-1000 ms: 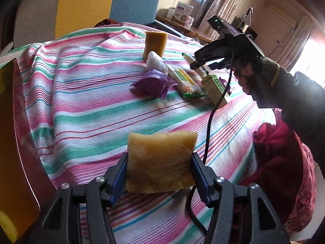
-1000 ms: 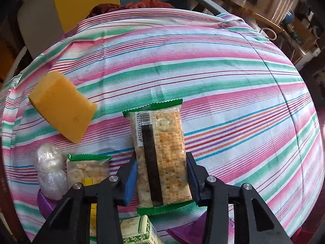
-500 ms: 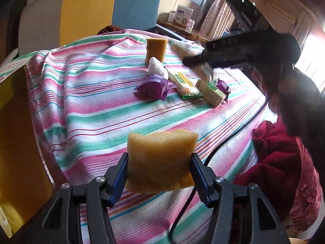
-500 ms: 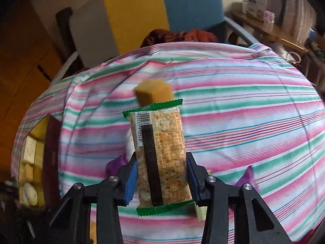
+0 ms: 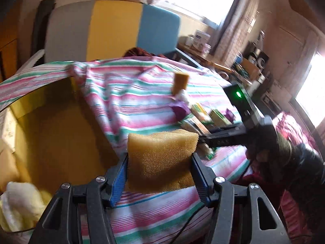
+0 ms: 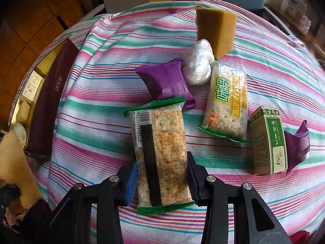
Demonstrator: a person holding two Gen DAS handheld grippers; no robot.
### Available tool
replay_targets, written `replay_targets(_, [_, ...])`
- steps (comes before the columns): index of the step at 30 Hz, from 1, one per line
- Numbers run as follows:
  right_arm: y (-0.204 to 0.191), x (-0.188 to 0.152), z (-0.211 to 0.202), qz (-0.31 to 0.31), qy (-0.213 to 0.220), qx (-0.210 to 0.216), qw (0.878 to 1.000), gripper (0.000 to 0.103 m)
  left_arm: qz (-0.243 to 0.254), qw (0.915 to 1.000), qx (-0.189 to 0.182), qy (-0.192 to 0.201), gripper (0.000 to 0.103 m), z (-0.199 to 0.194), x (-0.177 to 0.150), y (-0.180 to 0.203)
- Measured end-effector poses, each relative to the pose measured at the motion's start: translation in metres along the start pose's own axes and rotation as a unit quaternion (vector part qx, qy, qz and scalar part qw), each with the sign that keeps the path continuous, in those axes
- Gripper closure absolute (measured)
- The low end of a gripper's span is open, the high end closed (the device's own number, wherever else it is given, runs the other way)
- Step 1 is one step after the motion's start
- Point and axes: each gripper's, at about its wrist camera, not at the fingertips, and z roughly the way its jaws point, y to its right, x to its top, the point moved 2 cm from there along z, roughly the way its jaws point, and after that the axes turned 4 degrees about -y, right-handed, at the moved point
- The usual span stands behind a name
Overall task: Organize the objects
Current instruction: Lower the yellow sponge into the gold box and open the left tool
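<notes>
My left gripper is shut on a yellow sponge, held in the air beside the open yellow-lined box. My right gripper is shut on a green-edged cracker packet, held above the striped cloth. On the cloth lie a second sponge, a white wrapped ball, a purple packet, another cracker packet, a green box and a second purple wrapper. The box shows at the left in the right wrist view.
The box holds a pale yellow item and a white card. A yellow and blue chair back stands behind the table. A red cloth lies to the right. The right gripper's body sits close behind the held sponge.
My left gripper has swung left with the sponge, from over the cloth to beside the open box. My right gripper has turned down and left with the cracker packet, now over the items.
</notes>
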Motion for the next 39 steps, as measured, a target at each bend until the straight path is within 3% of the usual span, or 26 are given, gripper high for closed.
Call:
replay_targets(5, [-0.003,0.001,0.0,-0.005,0.003,-0.007,1.0,0.06,-0.077,0.9961,0.037,0.025,0.044,-0.034,0.009,-0.06])
replay_targets(10, [-0.004,0.002,-0.001,-0.011,0.003,-0.012,1.0,0.06,-0.152,0.9844,0.081,0.035,0.044,-0.054,0.016,-0.129])
replay_targets(19, [-0.008,0.003,0.0,-0.021,0.006,-0.022,1.0,0.059,-0.222,0.9663,0.13,0.011,0.044,-0.03,0.042,-0.208])
replay_targets(27, [-0.007,0.003,-0.001,-0.021,0.006,-0.022,1.0,0.059,-0.198,0.9625,0.183,-0.032,0.044,0.015,0.07,-0.238])
replay_targets(29, [-0.007,0.002,-0.001,-0.021,0.006,-0.023,1.0,0.059,-0.202,0.9615,0.182,-0.045,0.043,0.026,0.073,-0.245])
replay_targets(34, [-0.006,0.003,-0.001,-0.021,0.006,-0.022,1.0,0.058,-0.211,0.9502,0.223,-0.054,0.039,0.042,0.081,-0.263])
replay_targets(39, [-0.005,0.003,-0.002,-0.02,0.006,-0.021,1.0,0.058,-0.216,0.9521,0.21,-0.049,0.026,0.038,0.081,-0.263])
